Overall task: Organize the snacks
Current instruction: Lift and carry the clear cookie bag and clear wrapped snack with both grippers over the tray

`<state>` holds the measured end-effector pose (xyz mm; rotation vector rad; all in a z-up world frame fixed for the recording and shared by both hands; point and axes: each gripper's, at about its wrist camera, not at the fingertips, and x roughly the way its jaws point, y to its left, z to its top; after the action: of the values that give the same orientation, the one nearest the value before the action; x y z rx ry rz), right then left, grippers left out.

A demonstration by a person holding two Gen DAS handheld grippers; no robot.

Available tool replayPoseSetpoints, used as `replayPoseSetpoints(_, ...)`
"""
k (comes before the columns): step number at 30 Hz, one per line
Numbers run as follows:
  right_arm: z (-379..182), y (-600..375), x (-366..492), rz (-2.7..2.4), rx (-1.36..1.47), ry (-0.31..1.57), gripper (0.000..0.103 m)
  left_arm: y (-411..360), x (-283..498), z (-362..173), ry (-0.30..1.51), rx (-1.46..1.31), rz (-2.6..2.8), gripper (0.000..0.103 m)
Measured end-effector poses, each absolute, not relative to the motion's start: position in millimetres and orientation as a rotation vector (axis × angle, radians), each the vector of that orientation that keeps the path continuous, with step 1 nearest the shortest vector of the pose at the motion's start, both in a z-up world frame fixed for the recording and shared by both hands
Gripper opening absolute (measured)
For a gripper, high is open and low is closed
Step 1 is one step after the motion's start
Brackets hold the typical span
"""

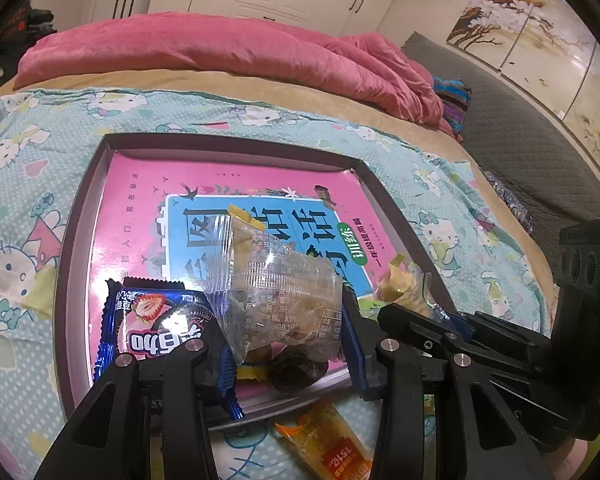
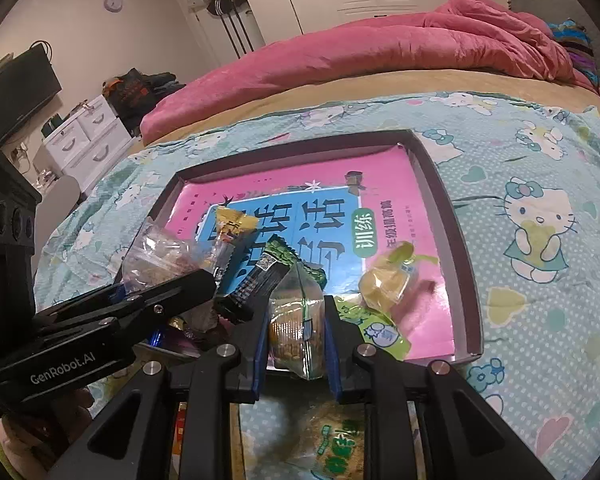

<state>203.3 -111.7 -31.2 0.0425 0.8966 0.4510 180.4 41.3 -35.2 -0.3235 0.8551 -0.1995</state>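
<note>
Snacks fill both my claws: left gripper (image 1: 284,344) pinches a clear packet (image 1: 276,292) upright, right gripper (image 2: 296,344) clamps a green-edged packet (image 2: 298,320), both hovering over the near edge of the box lid (image 2: 466,280) straight ahead

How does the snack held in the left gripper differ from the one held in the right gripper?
The left gripper holds a clear packet with brownish pieces inside; the right gripper holds a green-edged packet with a yellowish cake inside. The clear packet is crumpled and bulges wide between its jaws; the green-edged packet is pinched narrow and stands upright. Both are see-through wrappers held over the tray.
</note>
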Motion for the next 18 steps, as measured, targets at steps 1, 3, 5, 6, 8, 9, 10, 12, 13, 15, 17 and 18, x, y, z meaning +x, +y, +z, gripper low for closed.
replayPoseSetpoints(1,-31,-112,203,0.447,0.042,0.896,0.024,41,181,-35,0.856,-0.323,-0.199,0.045)
replayPoseSetpoints(3,-32,-113,204,0.434,0.033,0.896,0.024,42,181,-36,0.858,-0.321,-0.200,0.045)
replayPoseSetpoints(5,-33,-115,204,0.418,0.033,0.898,0.024,42,181,-36,0.856,-0.319,-0.200,0.045)
replayPoseSetpoints(6,-33,-116,205,0.412,0.036,0.899,0.024,42,182,-37,0.856,-0.320,-0.200,0.045)
replayPoseSetpoints(8,-34,-118,207,0.400,0.040,0.899,0.024,42,181,-37,0.855,-0.318,-0.200,0.045)
replayPoseSetpoints(9,-34,-118,208,0.397,0.046,0.900,0.024,42,181,-37,0.855,-0.317,-0.199,0.045)
replayPoseSetpoints(10,-35,-118,208,0.397,0.050,0.899,0.024,42,182,-37,0.855,-0.317,-0.199,0.046)
replayPoseSetpoints(12,-34,-117,209,0.401,0.057,0.896,0.024,42,181,-38,0.854,-0.314,-0.198,0.046)
replayPoseSetpoints(13,-34,-116,209,0.408,0.060,0.894,0.024,42,182,-38,0.853,-0.313,-0.198,0.046)
replayPoseSetpoints(15,-33,-113,209,0.433,0.073,0.886,0.024,41,182,-38,0.853,-0.309,-0.197,0.046)
replayPoseSetpoints(17,-33,-108,210,0.442,0.067,0.888,0.025,41,181,-38,0.852,-0.307,-0.197,0.046)
replayPoseSetpoints(18,-35,-105,210,0.444,0.059,0.890,0.025,41,181,-38,0.852,-0.306,-0.197,0.046)
